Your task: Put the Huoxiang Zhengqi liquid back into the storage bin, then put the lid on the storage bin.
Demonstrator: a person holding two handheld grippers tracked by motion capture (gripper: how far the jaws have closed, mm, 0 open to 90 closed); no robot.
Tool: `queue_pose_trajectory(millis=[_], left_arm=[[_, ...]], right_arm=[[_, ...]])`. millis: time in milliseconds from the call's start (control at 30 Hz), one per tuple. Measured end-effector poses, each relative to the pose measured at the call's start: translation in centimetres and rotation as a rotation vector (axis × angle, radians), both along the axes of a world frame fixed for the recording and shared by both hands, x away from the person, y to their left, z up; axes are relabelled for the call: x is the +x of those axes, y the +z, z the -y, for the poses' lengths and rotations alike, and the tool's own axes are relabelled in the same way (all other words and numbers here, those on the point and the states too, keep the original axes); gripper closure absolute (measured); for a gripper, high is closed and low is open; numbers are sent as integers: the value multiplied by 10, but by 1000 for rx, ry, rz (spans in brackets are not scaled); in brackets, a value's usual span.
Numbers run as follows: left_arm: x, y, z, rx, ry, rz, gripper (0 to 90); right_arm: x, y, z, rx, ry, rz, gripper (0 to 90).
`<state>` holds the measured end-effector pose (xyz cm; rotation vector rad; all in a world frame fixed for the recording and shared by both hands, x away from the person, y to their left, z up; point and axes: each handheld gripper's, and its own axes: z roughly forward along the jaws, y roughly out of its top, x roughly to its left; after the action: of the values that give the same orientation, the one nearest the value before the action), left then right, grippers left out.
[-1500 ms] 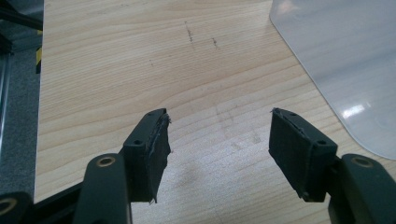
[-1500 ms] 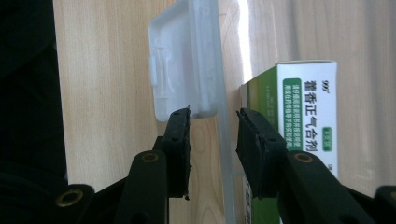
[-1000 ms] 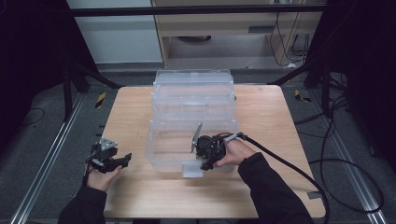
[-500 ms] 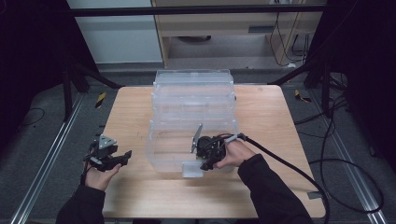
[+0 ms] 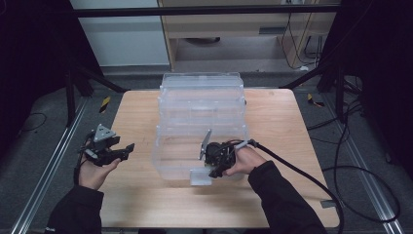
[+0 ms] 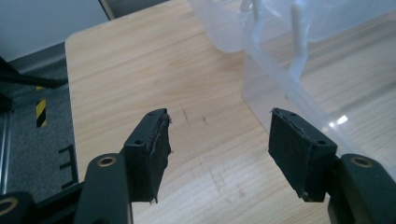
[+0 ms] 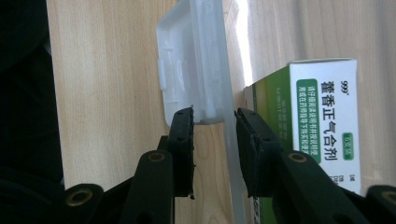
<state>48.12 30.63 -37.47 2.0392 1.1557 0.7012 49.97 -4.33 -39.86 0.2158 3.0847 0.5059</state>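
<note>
From the high view, I am holding my right gripper [image 5: 213, 168] at the near wall of the clear plastic tiered box [image 5: 202, 122] on the wooden surface [image 5: 277, 126]; my left gripper [image 5: 109, 151] is hanging open at the left.

Left gripper view: jaws gaping, empty.

Right gripper view: jaws are clamping the box's white latch tab [image 7: 194, 65], beside a green-and-white medicine carton [image 7: 322, 116].

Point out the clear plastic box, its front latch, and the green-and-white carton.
clear plastic box [image 5: 202, 105], high view, on its top.
front latch [image 7: 187, 60], right gripper view, on the flap's flat face.
green-and-white carton [image 7: 327, 107], right gripper view, on its white printed panel.
</note>
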Motion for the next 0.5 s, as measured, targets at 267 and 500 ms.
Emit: queue_pose_trajectory(millis=[267, 500], left_arm=[[9, 21, 16, 56, -79, 22, 375], [19, 35, 31, 116, -172, 24, 372]], right_arm=[[0, 0, 0, 1, 7, 1, 683], [-1, 0, 1, 3, 9, 8, 683]])
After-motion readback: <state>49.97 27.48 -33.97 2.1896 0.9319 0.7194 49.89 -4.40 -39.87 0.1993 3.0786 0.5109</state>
